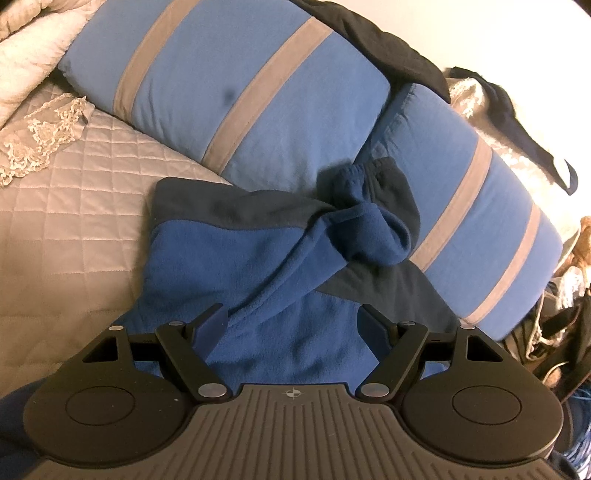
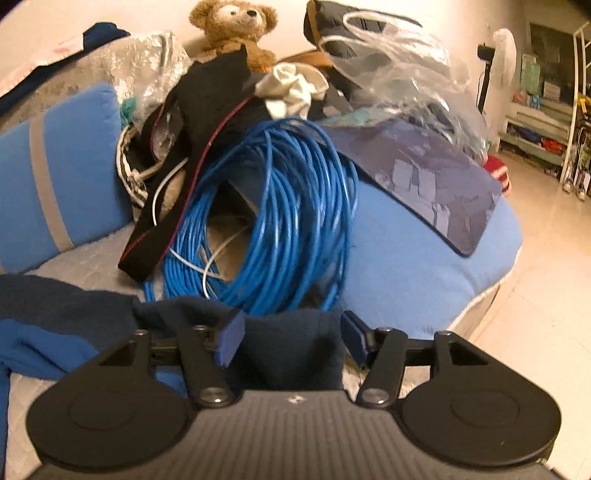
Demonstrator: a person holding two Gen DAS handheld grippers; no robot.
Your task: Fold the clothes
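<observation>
A blue fleece top (image 1: 266,266) with dark navy panels lies on the quilted bed, one sleeve (image 1: 369,229) folded across its chest and bunched near the pillows. My left gripper (image 1: 293,325) is open just above the fleece's lower body, holding nothing. In the right wrist view the same fleece (image 2: 55,325) lies at the lower left. A dark navy part of it (image 2: 295,347) bunches up between the fingers of my right gripper (image 2: 291,334), which is open.
Two blue pillows with grey stripes (image 1: 236,92) lie behind the fleece on the grey quilt (image 1: 74,206). A coil of blue cable (image 2: 280,206), black garments (image 2: 207,122), a teddy bear (image 2: 236,29) and plastic bags (image 2: 399,66) pile up ahead. The bed edge and floor (image 2: 535,295) are at right.
</observation>
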